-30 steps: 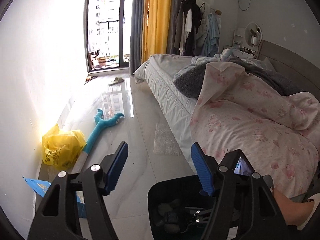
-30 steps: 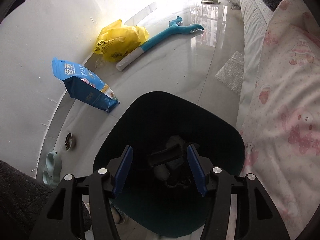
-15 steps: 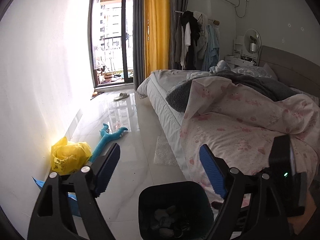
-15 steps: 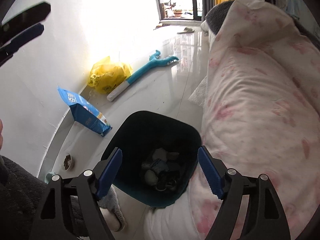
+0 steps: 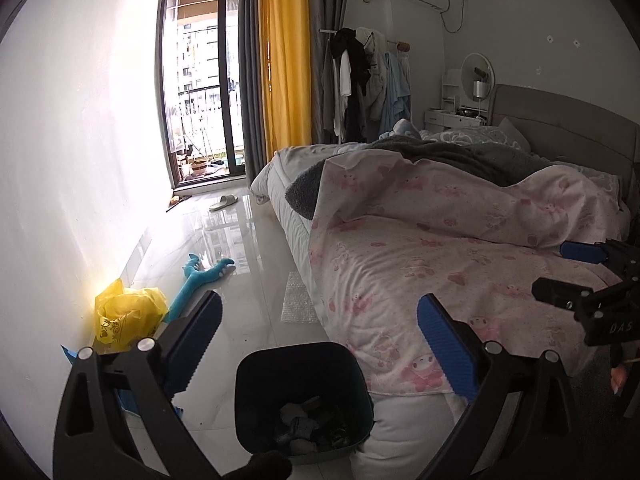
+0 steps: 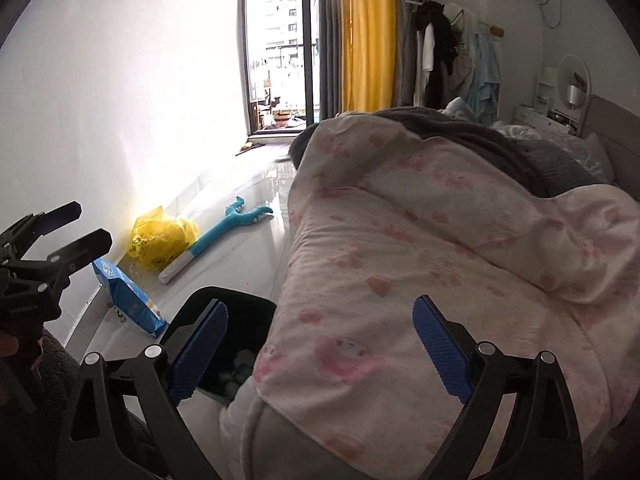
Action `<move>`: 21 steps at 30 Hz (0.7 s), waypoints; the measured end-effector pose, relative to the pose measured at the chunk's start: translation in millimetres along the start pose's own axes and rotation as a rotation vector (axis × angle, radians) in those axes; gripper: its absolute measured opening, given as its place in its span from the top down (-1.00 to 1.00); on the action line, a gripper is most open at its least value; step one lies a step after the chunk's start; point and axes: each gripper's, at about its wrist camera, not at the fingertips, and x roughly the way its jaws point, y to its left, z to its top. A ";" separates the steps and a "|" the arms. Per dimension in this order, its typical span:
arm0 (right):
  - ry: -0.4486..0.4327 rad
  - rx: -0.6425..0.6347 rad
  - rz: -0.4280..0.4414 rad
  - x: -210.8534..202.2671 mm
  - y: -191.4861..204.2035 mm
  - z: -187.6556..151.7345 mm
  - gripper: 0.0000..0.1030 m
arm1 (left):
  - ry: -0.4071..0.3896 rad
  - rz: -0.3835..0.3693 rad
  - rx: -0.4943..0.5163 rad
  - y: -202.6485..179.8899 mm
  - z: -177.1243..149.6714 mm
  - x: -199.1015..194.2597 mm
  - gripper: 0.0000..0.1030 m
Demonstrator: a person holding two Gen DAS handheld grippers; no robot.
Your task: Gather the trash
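A bedroom with a glossy tiled floor [image 5: 248, 280] running between a white wall and the bed [image 5: 460, 240]. The trash left lies on that floor: a bubble-wrap sheet [image 5: 298, 304] flat against the bed's side, a blue snack bag [image 6: 128, 304] and a yellow plastic bag [image 5: 128, 314] by the wall. The dark bin [image 5: 300, 396], already holding scraps, stands at the bed's corner. All of it lies ahead of and below both claws. The left claw [image 5: 316, 340] hangs over the bin, jaws opening wide, nothing between them, and looks nearer the floor litter. The right claw [image 6: 320, 344], likewise opening and empty, is over the quilt [image 6: 440, 260].
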 end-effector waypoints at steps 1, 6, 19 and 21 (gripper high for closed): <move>-0.011 0.014 -0.003 -7.3 -6.1 -0.8 -0.88 | -0.006 -0.001 -0.001 -3.7 -2.1 -4.6 -0.94; -0.089 0.068 -0.078 -50.9 -30.2 -13.4 -0.93 | 0.002 0.006 0.022 -21.5 -17.3 -15.8 -0.94; -0.185 0.117 -0.141 -129.4 -65.2 -56.4 -0.94 | -0.042 0.013 0.014 -43.9 -33.9 -47.8 -0.94; -0.214 0.122 -0.117 -137.3 -67.9 -59.7 -0.94 | -0.038 0.009 0.025 -46.7 -36.6 -47.6 -0.94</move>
